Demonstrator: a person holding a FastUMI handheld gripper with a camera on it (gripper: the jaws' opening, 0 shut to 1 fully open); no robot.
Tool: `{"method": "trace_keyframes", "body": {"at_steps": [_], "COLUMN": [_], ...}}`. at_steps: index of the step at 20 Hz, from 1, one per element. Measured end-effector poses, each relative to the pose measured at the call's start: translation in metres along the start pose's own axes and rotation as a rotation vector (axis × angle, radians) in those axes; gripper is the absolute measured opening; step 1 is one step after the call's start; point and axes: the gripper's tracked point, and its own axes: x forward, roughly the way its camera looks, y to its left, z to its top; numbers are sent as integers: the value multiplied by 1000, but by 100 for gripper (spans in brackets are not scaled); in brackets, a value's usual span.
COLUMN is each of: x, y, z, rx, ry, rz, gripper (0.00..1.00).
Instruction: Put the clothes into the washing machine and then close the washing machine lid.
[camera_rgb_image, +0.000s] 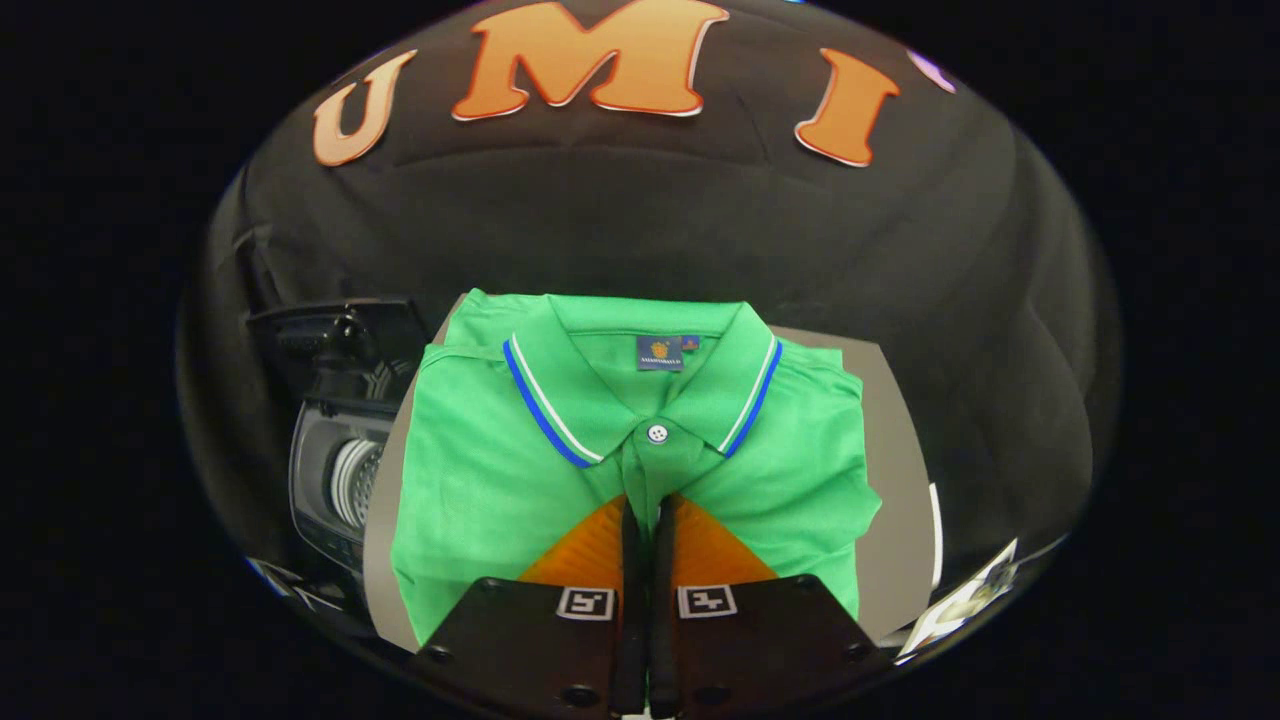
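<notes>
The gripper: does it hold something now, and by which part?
The gripper is shut over the green polo shirt at the placket below the collar button; whether fabric is pinched cannot be told.

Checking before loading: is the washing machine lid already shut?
No: the washing machine left of the green shirt has its lid raised, drum visible.

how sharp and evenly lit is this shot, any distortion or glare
In the gripper view the fisheye lens bows straight lines, so the grey table edges curve; the folded green polo shirt is sharp and brightly lit with no glare; the open washing machine beside it sits in dimmer light with a faint sheen on its drum; the gripper fingers, closed together over the shirt, look slightly soft.
</notes>
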Motion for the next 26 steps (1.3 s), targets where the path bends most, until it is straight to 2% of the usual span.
{"method": "trace_keyframes", "body": {"at_steps": [2,8,14,21,26], "x": [0,-12,-62,-99,-129], "y": [-2,-1,5,49,113], "z": [0,11,52,92,113], "rx": [56,113,161,148,147], "ry": [-29,-115,-280,-478,-570], "rz": [25,65,127,223,336], "gripper": [10,8,8,8,8]}}
